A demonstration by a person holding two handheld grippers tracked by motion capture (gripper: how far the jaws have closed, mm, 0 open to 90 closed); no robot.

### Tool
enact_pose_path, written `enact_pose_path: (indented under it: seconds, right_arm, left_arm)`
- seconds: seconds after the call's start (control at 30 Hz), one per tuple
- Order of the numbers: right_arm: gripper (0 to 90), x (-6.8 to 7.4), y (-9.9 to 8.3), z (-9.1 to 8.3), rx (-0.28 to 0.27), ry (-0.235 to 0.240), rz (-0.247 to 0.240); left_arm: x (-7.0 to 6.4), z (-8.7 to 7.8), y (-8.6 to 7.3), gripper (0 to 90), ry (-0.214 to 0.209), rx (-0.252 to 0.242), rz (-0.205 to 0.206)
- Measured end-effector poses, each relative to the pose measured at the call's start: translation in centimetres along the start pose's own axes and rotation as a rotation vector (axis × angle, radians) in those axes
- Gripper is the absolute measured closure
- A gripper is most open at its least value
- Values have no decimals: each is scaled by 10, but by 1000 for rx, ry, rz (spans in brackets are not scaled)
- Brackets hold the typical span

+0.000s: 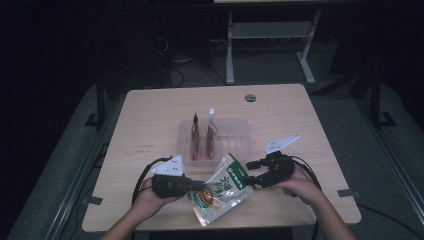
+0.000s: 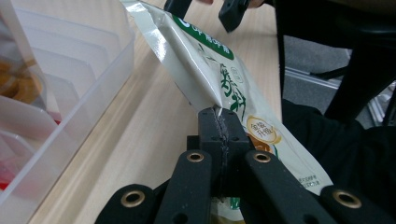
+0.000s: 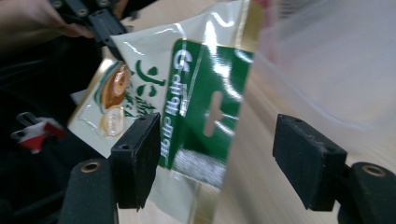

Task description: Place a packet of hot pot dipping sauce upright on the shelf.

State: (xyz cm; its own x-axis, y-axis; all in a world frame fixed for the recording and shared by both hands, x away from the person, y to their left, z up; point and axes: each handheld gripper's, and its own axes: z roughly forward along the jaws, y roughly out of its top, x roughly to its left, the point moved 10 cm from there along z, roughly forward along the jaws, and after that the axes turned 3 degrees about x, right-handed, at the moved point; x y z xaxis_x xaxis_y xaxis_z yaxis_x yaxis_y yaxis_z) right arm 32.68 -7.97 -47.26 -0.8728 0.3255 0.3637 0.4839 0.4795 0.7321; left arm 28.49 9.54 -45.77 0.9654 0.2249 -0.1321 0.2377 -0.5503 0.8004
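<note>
Green-banded snack pouch (image 1: 220, 189) with Chinese lettering in left gripper (image 1: 200, 185).

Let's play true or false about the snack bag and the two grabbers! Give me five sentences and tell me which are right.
1. The left gripper is shut on the snack bag. True.
2. The right gripper has its jaws wide open. True.
3. The clear plastic bin holds no packets. False: two packets stand upright in it.
4. The snack bag has a green band at its top. True.
5. The snack bag sits inside the bin. False: it is outside the bin, in front of it, on the person's side.
</note>
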Motion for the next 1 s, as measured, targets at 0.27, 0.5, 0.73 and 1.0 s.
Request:
enact_pose_path:
  seconds: [0.27, 0.5, 0.73, 1.0]
  right_arm:
    - [437, 13, -2, 12, 34, 104, -41]
    - [694, 16, 2, 4, 6, 95, -48]
    - [846, 23, 6, 3, -6, 118, -76]
    - [900, 31, 9, 6, 9, 129, -127]
  left_arm:
    - [-5, 2, -2, 900, -7, -4, 19]
    - [7, 2, -7, 900, 9, -15, -3]
    - [14, 0, -6, 900, 19, -30, -4]
    - [20, 0, -10, 900, 24, -38, -9]
